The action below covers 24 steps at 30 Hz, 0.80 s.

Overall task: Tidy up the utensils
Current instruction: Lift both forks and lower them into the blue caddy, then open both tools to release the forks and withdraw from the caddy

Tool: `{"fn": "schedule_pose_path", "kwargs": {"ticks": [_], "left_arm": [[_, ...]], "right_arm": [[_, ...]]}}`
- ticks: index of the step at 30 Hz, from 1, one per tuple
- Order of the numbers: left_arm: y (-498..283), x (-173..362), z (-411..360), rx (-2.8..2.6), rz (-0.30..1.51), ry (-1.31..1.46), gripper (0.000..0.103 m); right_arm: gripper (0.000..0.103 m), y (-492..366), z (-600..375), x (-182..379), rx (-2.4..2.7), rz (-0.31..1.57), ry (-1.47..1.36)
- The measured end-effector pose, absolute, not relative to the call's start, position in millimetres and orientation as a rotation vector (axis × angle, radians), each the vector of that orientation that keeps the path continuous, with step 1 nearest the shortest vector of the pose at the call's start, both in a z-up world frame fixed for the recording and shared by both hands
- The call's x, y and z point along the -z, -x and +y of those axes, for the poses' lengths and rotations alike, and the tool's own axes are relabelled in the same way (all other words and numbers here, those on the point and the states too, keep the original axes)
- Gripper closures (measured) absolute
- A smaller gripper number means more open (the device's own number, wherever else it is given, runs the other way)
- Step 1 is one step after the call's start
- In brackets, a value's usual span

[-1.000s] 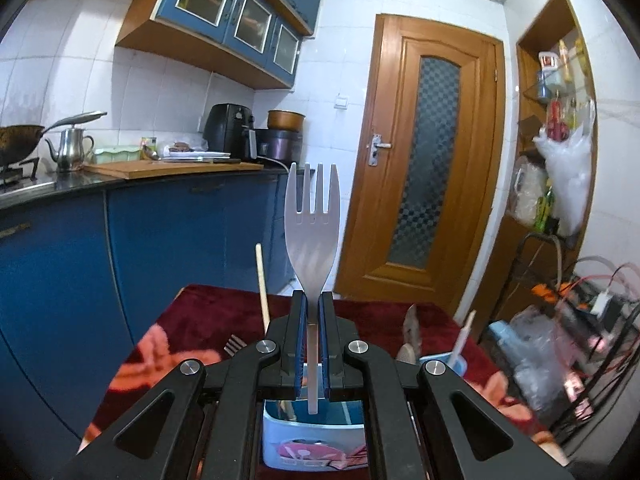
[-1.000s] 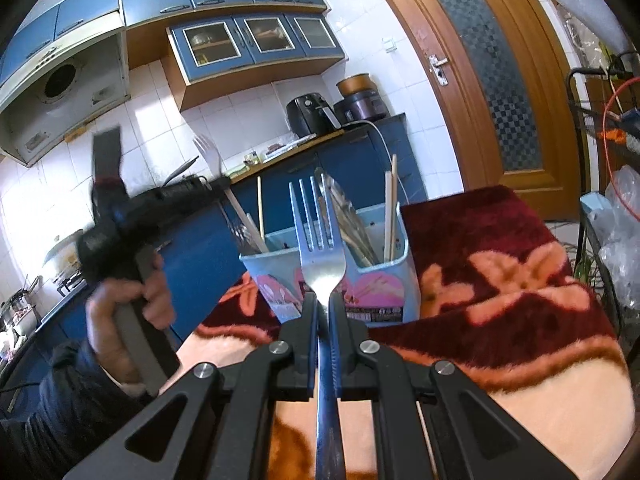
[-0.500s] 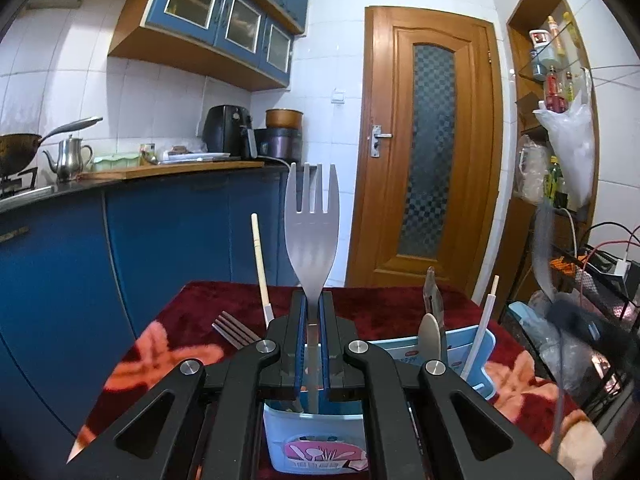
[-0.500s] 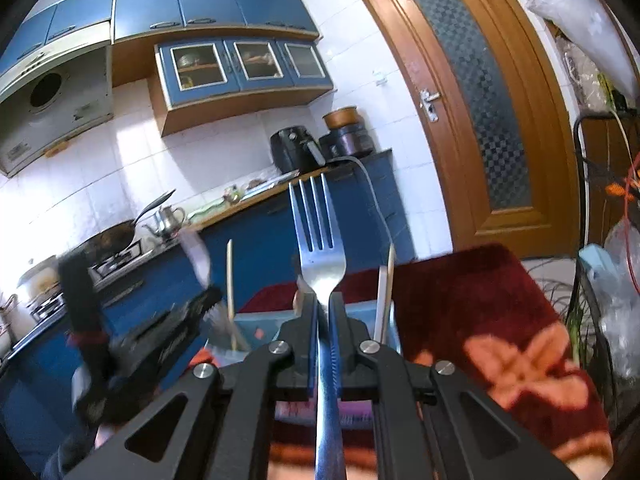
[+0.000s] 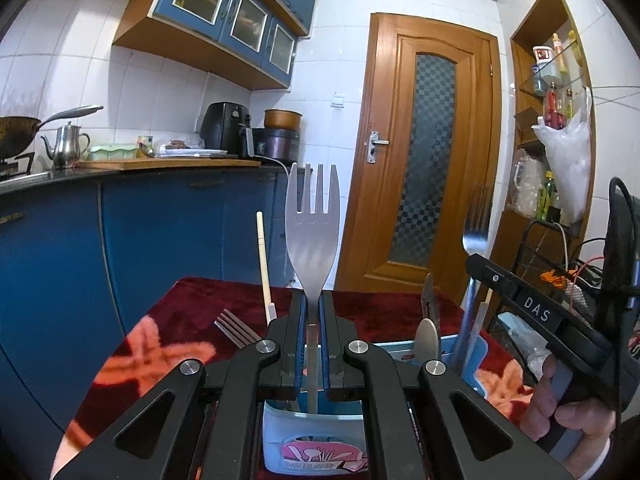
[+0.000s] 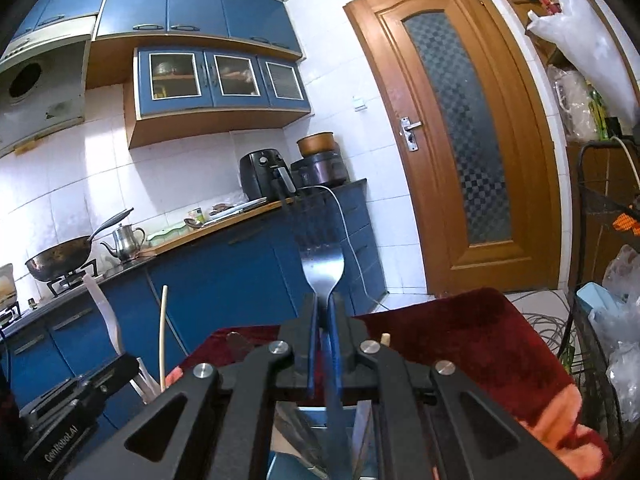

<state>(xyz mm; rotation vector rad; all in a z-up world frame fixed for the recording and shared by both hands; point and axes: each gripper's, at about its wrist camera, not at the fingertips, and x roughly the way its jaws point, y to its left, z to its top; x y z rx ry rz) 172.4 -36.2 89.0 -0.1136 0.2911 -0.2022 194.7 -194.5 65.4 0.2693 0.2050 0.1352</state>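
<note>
My left gripper (image 5: 313, 300) is shut on a wide silver fork (image 5: 313, 232), tines up, its handle reaching down into a light blue utensil holder (image 5: 316, 444) just below. The holder has a chopstick (image 5: 264, 264), a small fork (image 5: 236, 328), a spoon (image 5: 427, 336) and other utensils in it. My right gripper (image 6: 324, 304) is shut on a metal fork (image 6: 322, 268), tines up, over the holder (image 6: 304, 464). That gripper (image 5: 532, 312) with its fork (image 5: 475, 232) shows at the right of the left wrist view.
The holder stands on a table with a red and peach flowered cloth (image 5: 160, 344). Blue kitchen cabinets (image 5: 160, 240) with a counter stand to the left, a wooden door (image 5: 428, 160) behind. A wire rack with bags (image 6: 608, 340) is to the right.
Both grippers have come closer to the holder and sit over it. My right gripper with its fork has come into the left wrist view at the right.
</note>
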Motion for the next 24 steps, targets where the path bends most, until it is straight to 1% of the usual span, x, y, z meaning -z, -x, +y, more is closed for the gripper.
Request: {"fn": "schedule_pose_path", "kwargs": {"ticks": [3,10,12,13,14,17,20,22,24], "left_arm": [[-172,-89,-36,0.202,0.289,0.113,0.097],[-172,-89,-35,0.202,0.291,0.110,0.097],[-173,-90,-36,0.199,0.293,0.107,0.095],[-172,-90,-36,0.198,0.295,0.106,0.088],[-172,-90,-37,0.202,0.297,0.108,0.079],[-171,-91,-39,0.220,0.307,0.114,0.067],[-168,-93,-42,0.218,0.318,0.105,0.062],[-165,-95,-42,0.223,0.328,0.110,0.062],[-161,-98,-42,0.228,0.334,0.119,0.062]], "right_arm": [[0.096,-188,-195,-71,-0.133,0.172,-0.244],[0.095,-175,-186,-67,-0.160,0.206,-0.192],[0.095,-172,-185,-66,-0.168,0.218,-0.192],[0.095,-171,-185,-65,-0.175,0.223,-0.195],[0.095,-169,-185,-65,-0.185,0.229,-0.202],[0.092,-166,-185,-68,-0.202,0.234,-0.223],[0.088,-159,-185,-70,-0.222,0.237,-0.238],[0.085,-154,-184,-72,-0.231,0.237,-0.242],[0.083,-146,-184,-74,-0.240,0.234,-0.247]]}}
